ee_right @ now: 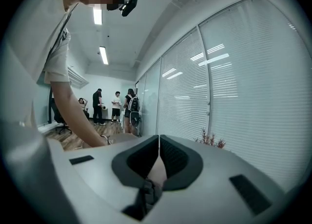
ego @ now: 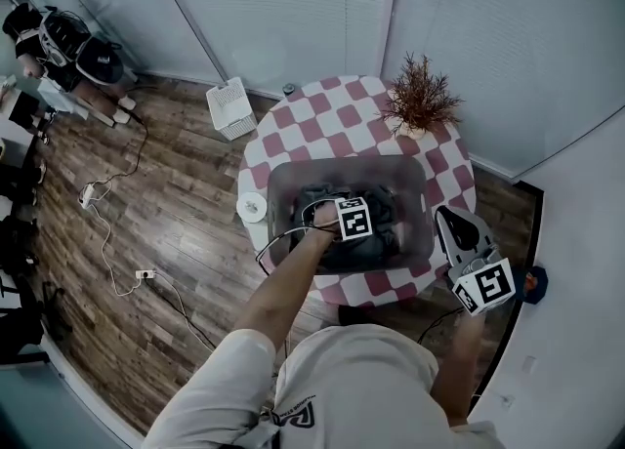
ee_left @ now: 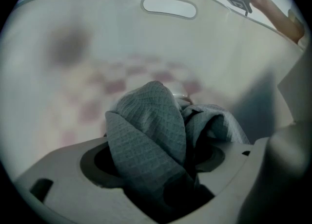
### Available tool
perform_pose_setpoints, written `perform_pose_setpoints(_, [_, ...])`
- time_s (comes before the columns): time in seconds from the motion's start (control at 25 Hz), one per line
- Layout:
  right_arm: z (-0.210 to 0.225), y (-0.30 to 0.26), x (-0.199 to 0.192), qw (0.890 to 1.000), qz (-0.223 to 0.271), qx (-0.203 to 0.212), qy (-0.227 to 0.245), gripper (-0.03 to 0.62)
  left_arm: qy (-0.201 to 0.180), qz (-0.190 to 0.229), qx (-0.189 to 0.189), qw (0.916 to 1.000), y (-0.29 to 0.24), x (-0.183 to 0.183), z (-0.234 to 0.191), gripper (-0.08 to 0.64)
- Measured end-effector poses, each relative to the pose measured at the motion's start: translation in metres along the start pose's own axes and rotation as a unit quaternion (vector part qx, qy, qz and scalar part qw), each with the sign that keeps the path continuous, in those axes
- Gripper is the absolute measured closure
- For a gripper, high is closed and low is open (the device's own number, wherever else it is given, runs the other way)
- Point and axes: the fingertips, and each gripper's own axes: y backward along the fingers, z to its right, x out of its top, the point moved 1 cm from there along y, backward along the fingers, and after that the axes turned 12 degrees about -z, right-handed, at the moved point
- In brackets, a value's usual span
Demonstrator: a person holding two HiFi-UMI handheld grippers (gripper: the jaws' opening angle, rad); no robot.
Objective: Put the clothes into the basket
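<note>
A translucent grey basket (ego: 283, 179) stands on the round checked table (ego: 327, 115) with dark clothes (ego: 317, 205) heaped inside. My left gripper (ego: 350, 223) reaches down into it. In the left gripper view a grey waffle-weave cloth (ee_left: 146, 130) is bunched between the left gripper's (ee_left: 161, 157) jaws, which stand apart and do not squeeze it; the basket wall (ee_left: 112, 38) with its handle hole (ee_left: 169, 6) rises behind. My right gripper (ego: 449, 221) hovers outside the basket's right rim. Its jaws (ee_right: 158, 142) meet at the tips, with nothing held.
A potted twig plant (ego: 420, 101) sits at the table's far right, and a white disc (ego: 252, 207) lies at its left edge. A white box (ego: 231, 108) and cables (ego: 112, 232) are on the wooden floor. Several people (ee_right: 114, 106) stand far down the room.
</note>
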Motion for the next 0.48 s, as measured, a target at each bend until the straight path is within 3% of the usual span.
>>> perform_pose_setpoints(0.16, [-0.012,-0.005,0.003,1.000,0.003,0.016,0.005,0.569,-0.018,-0.010,0.009,0.9998,0.015,-0.001,0.005,0.075])
perform_pose_setpoints(0.36, [-0.022,-0.007,0.006,1.000,0.010,0.028,0.004,0.569,-0.021,-0.016,0.030,0.9992,0.032,-0.005,0.001,0.008])
perform_pose_setpoints(0.48, [-0.026,-0.006,0.011,0.999,0.020,0.030,0.005,0.569,-0.023,-0.024,0.039,0.9987,0.039,-0.012,0.001,0.002])
